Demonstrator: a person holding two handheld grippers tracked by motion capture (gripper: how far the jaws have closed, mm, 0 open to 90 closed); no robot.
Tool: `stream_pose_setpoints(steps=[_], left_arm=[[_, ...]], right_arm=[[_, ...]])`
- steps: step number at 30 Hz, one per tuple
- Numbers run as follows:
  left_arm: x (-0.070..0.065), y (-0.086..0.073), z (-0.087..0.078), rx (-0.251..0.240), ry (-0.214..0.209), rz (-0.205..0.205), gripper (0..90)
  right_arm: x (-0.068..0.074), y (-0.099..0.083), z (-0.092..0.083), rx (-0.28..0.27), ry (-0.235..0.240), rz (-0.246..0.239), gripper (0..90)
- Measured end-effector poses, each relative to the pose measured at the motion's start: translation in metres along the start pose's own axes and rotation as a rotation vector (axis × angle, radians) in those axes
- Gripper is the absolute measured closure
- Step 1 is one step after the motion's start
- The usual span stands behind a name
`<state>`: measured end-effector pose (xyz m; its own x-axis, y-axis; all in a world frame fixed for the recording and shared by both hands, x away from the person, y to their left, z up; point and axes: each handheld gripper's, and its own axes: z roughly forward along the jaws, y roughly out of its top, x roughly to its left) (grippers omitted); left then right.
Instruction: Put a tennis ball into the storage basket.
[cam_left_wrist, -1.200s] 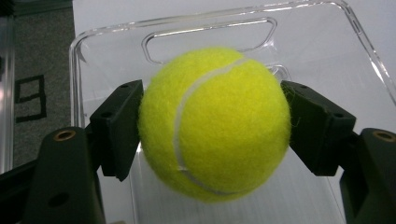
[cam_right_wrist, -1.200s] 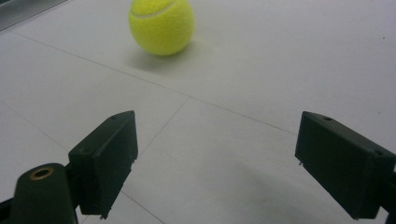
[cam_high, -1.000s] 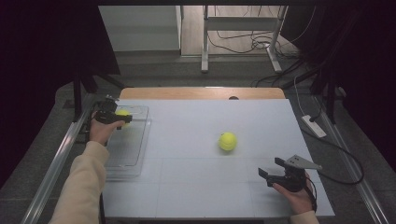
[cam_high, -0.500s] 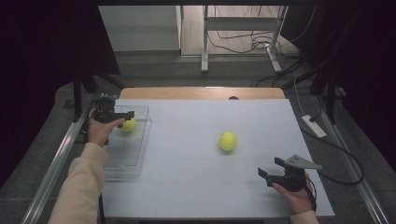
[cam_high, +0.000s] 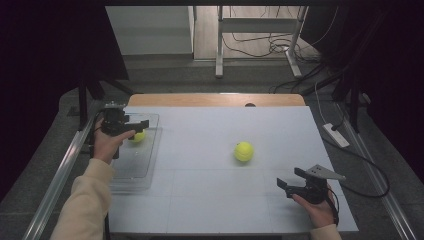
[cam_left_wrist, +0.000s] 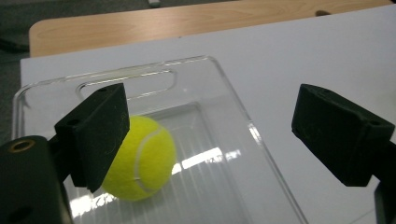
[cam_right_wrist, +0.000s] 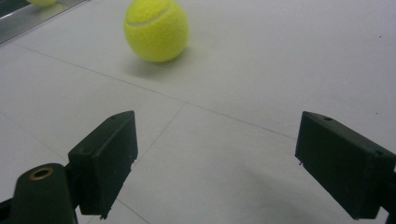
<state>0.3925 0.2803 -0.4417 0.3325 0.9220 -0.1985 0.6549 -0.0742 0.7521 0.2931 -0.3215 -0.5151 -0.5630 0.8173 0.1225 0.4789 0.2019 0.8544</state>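
I hold my left gripper over the far end of a clear plastic tray at the left edge of the white counter. Its jaws have just been opening and now stand wide, with nothing between them – a yellow tennis ball lies in the tray just below, partly behind one jaw in the left gripper view. A second tennis ball sits on the bare counter near the middle, well apart from the tray. My right gripper rests low near the front right corner, jaws wide and empty, aimed toward that second ball.
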Motion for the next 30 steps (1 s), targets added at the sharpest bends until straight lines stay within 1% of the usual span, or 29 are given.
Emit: stream_pose_setpoints(steps=[4,6,9,10,13,16,17,22,26,30], left_arm=[[-0.01,0.0,-0.006,-0.011,-0.042,0.031,12.4],[-0.014,0.0,-0.007,-0.023,-0.055,0.037,12.5],[-0.023,0.0,-0.012,-0.048,-0.087,0.061,12.4],[-0.023,0.0,-0.012,-0.048,-0.087,0.061,12.4],[-0.028,-0.002,-0.016,-0.061,-0.118,0.063,12.4],[-0.033,-0.003,-0.02,-0.071,-0.132,0.071,12.3],[-0.033,-0.003,-0.02,-0.071,-0.132,0.071,12.2],[-0.04,-0.007,-0.026,-0.083,-0.146,0.083,12.1],[-0.042,-0.009,-0.029,-0.081,-0.154,0.087,12.2],[-0.044,-0.011,-0.029,-0.074,-0.162,0.092,12.3]], right_arm=[[0.0,0.0,0.0,0.0,-0.001,0.0,12.9],[0.0,0.0,0.0,-0.002,-0.001,0.001,12.9],[0.001,0.001,0.001,-0.002,-0.003,-0.001,12.9],[0.002,0.001,0.001,0.0,-0.001,-0.007,13.0],[0.002,-0.001,-0.001,0.001,0.0,-0.008,12.9],[0.001,0.0,-0.002,-0.005,-0.006,-0.002,13.0],[0.001,0.0,-0.002,-0.005,-0.006,-0.002,13.0],[0.002,0.002,-0.001,-0.009,0.001,-0.011,12.9],[0.002,0.001,-0.001,-0.01,0.002,-0.012,12.9],[0.003,0.001,-0.002,-0.01,-0.001,-0.015,13.0]])
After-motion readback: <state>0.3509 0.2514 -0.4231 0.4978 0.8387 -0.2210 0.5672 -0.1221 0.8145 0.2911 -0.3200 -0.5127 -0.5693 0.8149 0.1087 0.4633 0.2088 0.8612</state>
